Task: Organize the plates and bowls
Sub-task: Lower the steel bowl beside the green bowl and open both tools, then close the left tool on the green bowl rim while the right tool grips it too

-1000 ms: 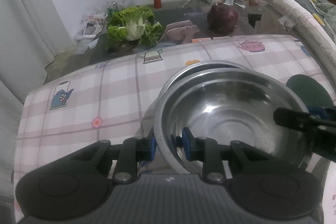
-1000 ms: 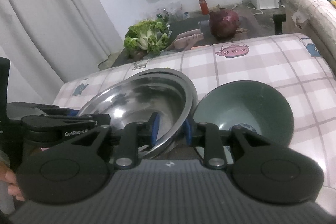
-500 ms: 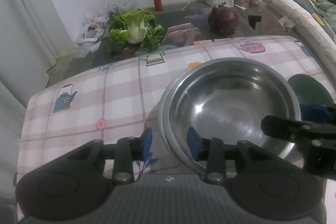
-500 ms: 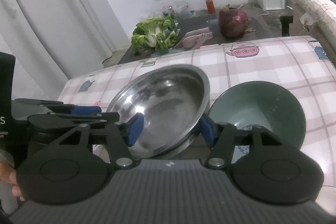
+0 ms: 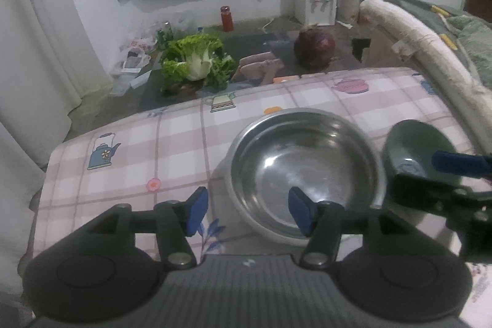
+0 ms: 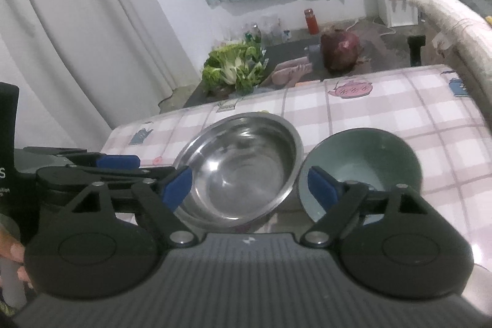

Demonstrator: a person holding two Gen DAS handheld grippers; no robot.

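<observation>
Left wrist view: steel bowl (image 5: 304,171) seen resting on the checked tablecloth (image 5: 172,156), nested in a second steel bowl whose rim shows as a thin band round its left and far side. Green bowl (image 5: 412,143) set just beside it to the right, rims near touching; whether they meet can't be told. Left gripper (image 5: 247,211) hung over the near rim of the steel bowl, jaws about half apart, having just been opening; rim passes below the gap, pads not pressed on it. Right pad over the bowl's inside, left pad over bare cloth.

Right wrist view: right gripper (image 6: 250,185) held w/ jaws wide, also just been opening; near-right rim of steel bowl (image 6: 243,168) and near-left rim of green bowl (image 6: 366,168) both lie under the gap, nothing gripped. Left gripper (image 6: 123,165) seen crossing from the left edge, tips near the steel bowl's left rim.

Room to move: broad bare cloth left of the steel bowls out to the table's rounded left edge. Far edge of table a short way beyond the bowls. Right of the green bowl, more open cloth. Beyond the table, on the floor: leafy greens (image 5: 196,63), dark red round thing (image 5: 313,48), red bottle (image 5: 227,18). Curtain (image 6: 70,29) at left.
</observation>
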